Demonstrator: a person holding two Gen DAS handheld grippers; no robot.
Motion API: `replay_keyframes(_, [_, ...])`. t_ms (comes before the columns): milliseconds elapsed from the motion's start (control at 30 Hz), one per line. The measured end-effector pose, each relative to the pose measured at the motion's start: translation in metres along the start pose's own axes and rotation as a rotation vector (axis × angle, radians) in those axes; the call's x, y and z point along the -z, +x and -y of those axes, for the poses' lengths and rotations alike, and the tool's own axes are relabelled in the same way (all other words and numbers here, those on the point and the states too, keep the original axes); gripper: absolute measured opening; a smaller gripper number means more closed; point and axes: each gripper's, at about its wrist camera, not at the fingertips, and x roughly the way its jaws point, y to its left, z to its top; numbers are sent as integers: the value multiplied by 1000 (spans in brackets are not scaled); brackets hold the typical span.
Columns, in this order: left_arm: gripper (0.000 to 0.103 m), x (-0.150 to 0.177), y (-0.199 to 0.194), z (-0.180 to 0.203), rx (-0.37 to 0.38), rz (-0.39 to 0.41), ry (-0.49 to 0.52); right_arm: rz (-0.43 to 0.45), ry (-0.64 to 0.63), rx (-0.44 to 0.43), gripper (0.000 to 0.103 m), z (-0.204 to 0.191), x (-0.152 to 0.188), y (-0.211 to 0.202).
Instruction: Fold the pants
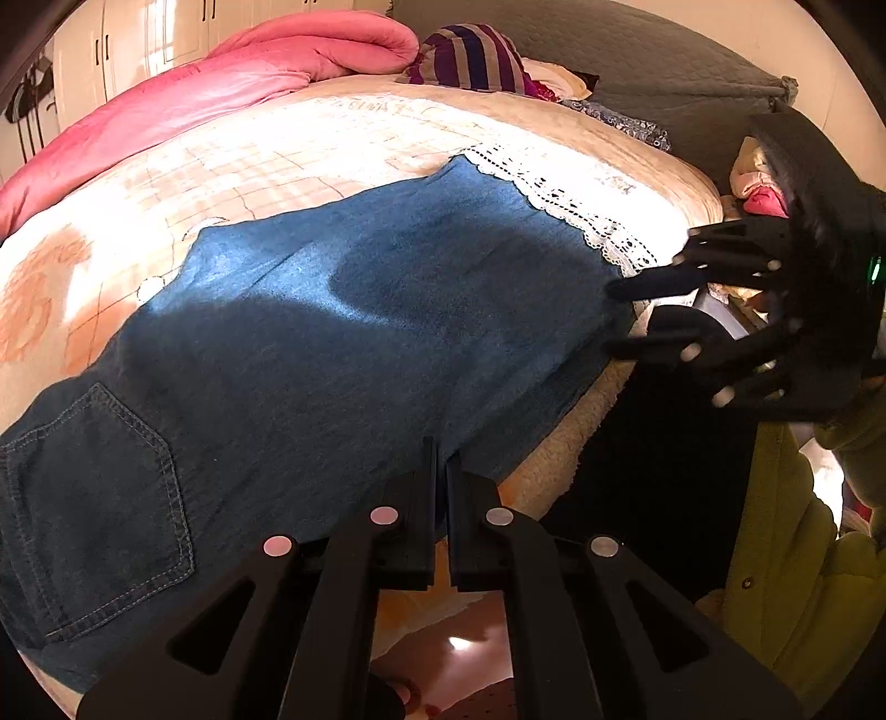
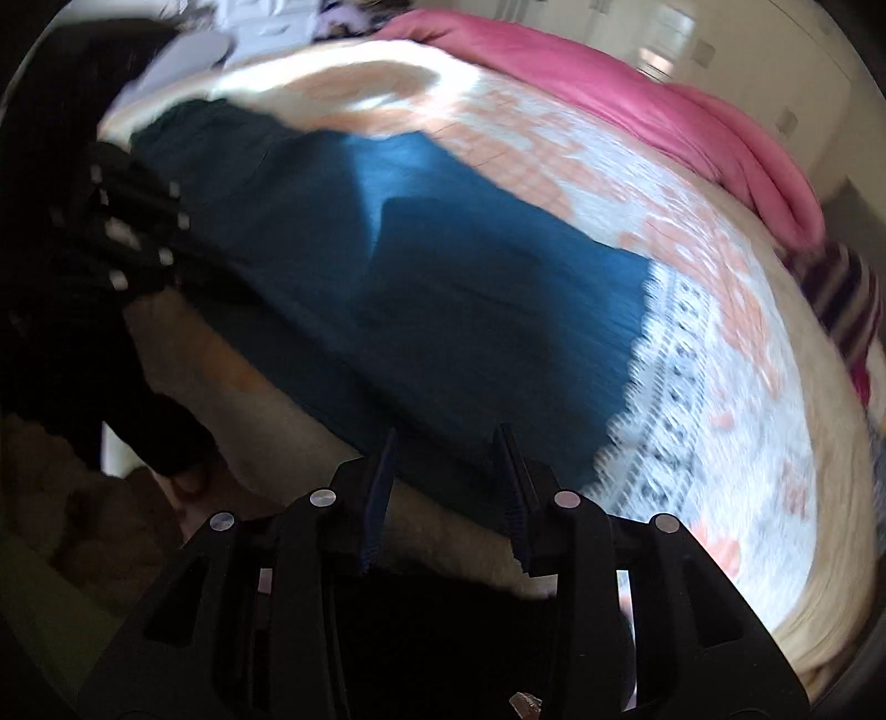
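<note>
Pants: your blue denim pants (image 1: 310, 343) lay flat along the near edge of the bed (image 1: 637, 166), over a peach-and-white checked blanket (image 1: 249, 166).
Long axis: in the left wrist view the pants ran from the back pocket (image 1: 94, 509) at near left to the lace-trimmed hems (image 1: 570, 216) at far right, roughly following the bed's edge.
Direction: the waist end pointed left and the leg ends right in that view; in the right wrist view it was reversed, with the hems (image 2: 631, 354) at right.
Left gripper: your left gripper (image 1: 441, 459) was closed tight, its fingertips meeting at the pants' near edge; whether cloth was pinched between them you could not tell from the frames.
Right gripper: your right gripper (image 2: 448, 437) stood partly open with nothing between its pads, hovering over the near edge of the pants (image 2: 443, 288) close to the leg ends.
Left view only: it showed the pocket stitching, a striped garment (image 1: 476, 55) at the far side, a pink quilt (image 1: 232, 83) at far left, white cupboards (image 1: 138, 39) behind, and the right gripper (image 1: 614, 318) from the side, fingers apart just off the hem end.
Right view only: blurred, it showed the left gripper (image 2: 166, 277) as a dark shape at left, touching the pants' near edge, and the pink quilt (image 2: 637, 99) at far right.
</note>
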Motion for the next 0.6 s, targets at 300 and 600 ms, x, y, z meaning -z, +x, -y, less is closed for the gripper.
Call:
replay_keyframes(300, [7,1,3,0,17,-32,12,-55,5,-124,0,14,8,4])
replay_keyframes(600, [42,7,-6,-17,40,-28,-53,-49,130,-215,28,43,21,0])
